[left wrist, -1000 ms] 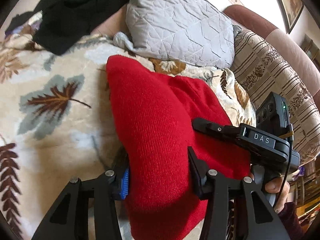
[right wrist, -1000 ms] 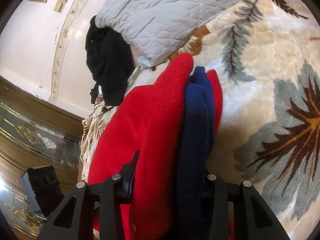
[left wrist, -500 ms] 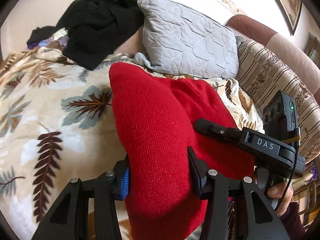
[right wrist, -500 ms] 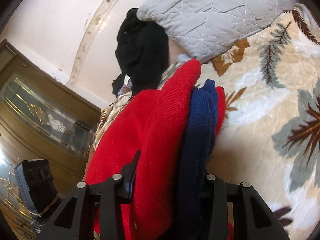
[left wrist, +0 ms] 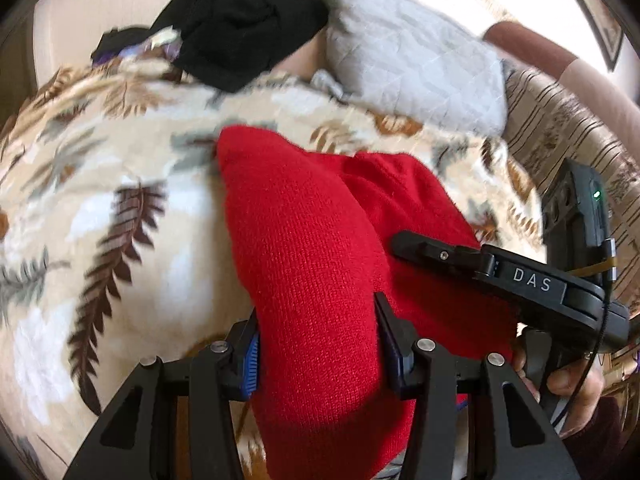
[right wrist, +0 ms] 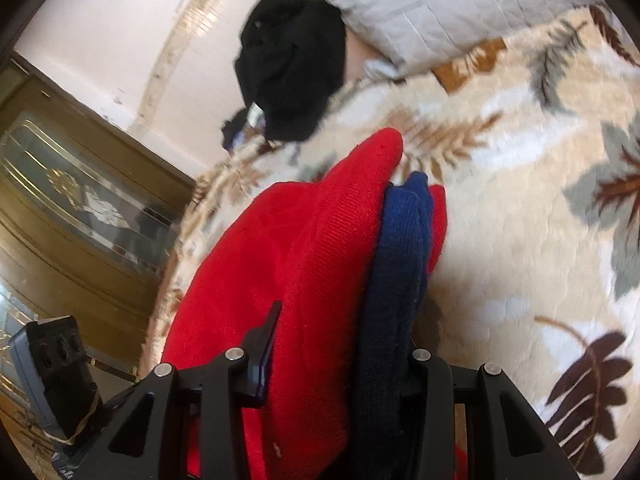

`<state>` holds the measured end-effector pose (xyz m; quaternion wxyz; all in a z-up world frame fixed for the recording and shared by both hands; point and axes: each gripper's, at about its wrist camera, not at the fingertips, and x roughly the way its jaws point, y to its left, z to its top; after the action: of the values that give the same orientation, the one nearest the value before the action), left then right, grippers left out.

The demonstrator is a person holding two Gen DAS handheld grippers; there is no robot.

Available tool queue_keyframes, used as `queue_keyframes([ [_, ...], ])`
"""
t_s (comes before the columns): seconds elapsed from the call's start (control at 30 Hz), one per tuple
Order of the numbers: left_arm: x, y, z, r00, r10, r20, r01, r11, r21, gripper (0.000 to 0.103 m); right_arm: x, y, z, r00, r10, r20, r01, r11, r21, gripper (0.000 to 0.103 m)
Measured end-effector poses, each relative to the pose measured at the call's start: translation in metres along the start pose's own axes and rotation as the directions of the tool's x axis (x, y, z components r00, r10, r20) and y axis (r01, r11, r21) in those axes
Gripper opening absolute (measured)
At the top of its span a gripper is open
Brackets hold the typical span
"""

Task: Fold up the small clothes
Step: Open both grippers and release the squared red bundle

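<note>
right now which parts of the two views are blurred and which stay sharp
Left wrist view: leaf-print blanket and grey quilted pillow smeared, red knit garment crisp. Right wrist view: blanket and black clothes heap blurred, navy knit layer sharp.

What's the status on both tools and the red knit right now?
Left tool shut on red knit. Right tool shut on it too, navy layer pinched in. Black clothes and gray pillow beyond, clear of the fold.

Red knit garment (left wrist: pixel 316 264) farther from pillow (left wrist: pixel 412 68)
</note>
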<state>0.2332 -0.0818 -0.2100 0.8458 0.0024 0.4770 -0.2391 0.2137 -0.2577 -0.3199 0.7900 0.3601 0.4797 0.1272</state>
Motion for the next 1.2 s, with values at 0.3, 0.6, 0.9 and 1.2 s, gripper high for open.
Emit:
queue_keyframes([
  [0.3, -0.015, -0.009, -0.022, 0.989, 0.126, 0.073, -0.133, 0.985, 0.109, 0.068, -0.017, -0.003, -0.012, 0.993, -0.101, 0.069, 0.101, 0.995, 0.005, 0.054],
  [0.6, -0.044, -0.017, -0.038, 0.960, 0.221, 0.173, -0.252, 0.950, 0.185, 0.068, -0.075, 0.039, -0.046, 0.892, -0.286, 0.350, 0.352, 0.925, -0.142, 0.054],
  [0.9, -0.051, -0.010, -0.043, 0.956, 0.233, 0.178, -0.262, 0.951, 0.165, 0.069, -0.059, 0.053, -0.061, 0.951, -0.196, 0.239, 0.247, 0.947, -0.206, 0.046],
  [1.2, -0.045, 0.000, -0.049, 0.959, 0.235, 0.156, -0.258, 0.954, 0.150, 0.079, -0.047, 0.034, -0.063, 0.975, -0.179, 0.134, 0.195, 0.974, -0.118, 0.046],
])
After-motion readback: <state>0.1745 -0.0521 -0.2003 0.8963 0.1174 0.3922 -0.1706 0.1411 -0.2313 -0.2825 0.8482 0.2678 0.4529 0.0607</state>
